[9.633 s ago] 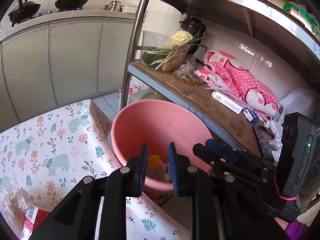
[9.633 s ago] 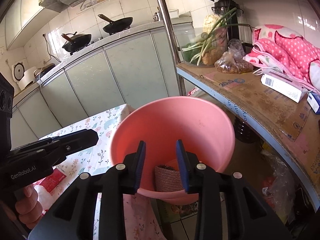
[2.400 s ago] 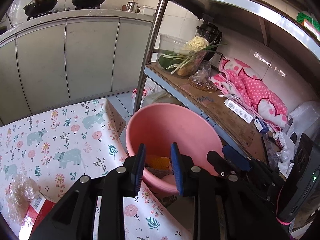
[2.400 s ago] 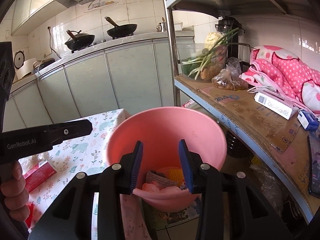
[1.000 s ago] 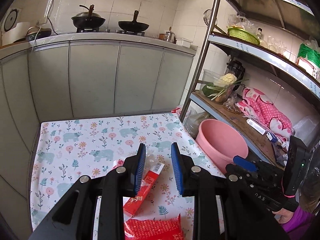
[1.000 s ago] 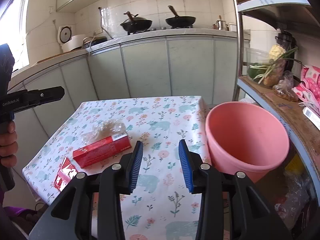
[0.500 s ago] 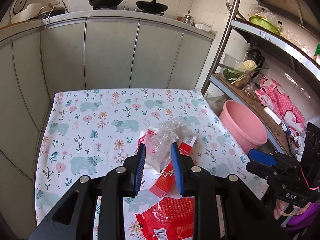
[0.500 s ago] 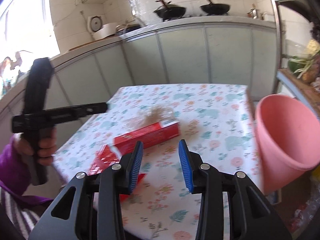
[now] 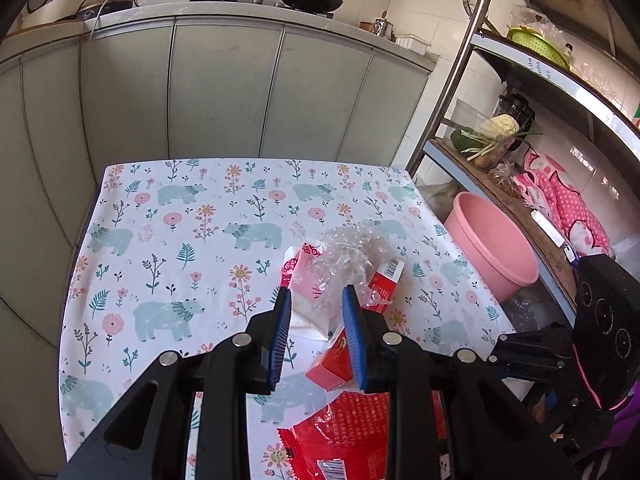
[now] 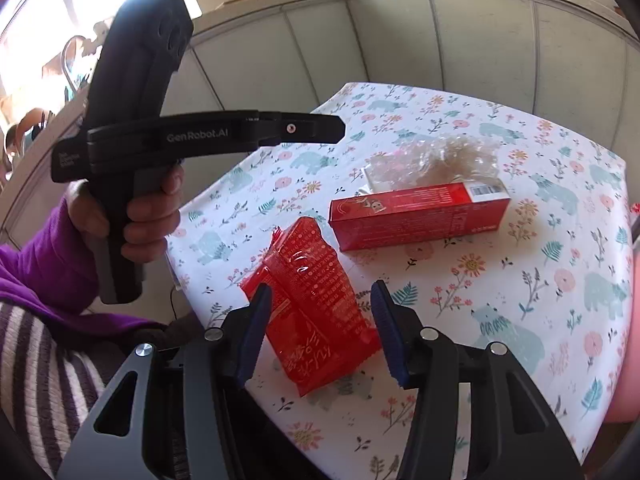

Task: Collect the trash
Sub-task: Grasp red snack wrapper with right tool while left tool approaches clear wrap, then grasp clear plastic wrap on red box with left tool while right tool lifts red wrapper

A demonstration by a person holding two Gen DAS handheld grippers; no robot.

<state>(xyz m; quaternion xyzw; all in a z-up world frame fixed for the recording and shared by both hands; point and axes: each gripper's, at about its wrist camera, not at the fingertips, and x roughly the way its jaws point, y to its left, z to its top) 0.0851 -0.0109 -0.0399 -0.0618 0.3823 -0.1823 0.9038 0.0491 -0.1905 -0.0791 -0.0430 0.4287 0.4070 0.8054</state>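
Right gripper (image 10: 320, 328): jaws spread, just been opening, nothing clamped; red wrapper (image 10: 316, 312) is framed between them at lower centre, flat on the table (image 10: 520, 320). Left gripper (image 9: 316, 336): parted, nothing gripped. Red box (image 10: 416, 216) is seen mid-frame, crumpled clear plastic (image 10: 432, 160) just beyond, touching it. Pink basin (image 9: 492, 256) is seen at the right, off the table edge.

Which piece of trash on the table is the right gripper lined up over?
The red foil packet, lying nearest the table's edge between the open right gripper; the red box and crumpled clear plastic lie farther away.
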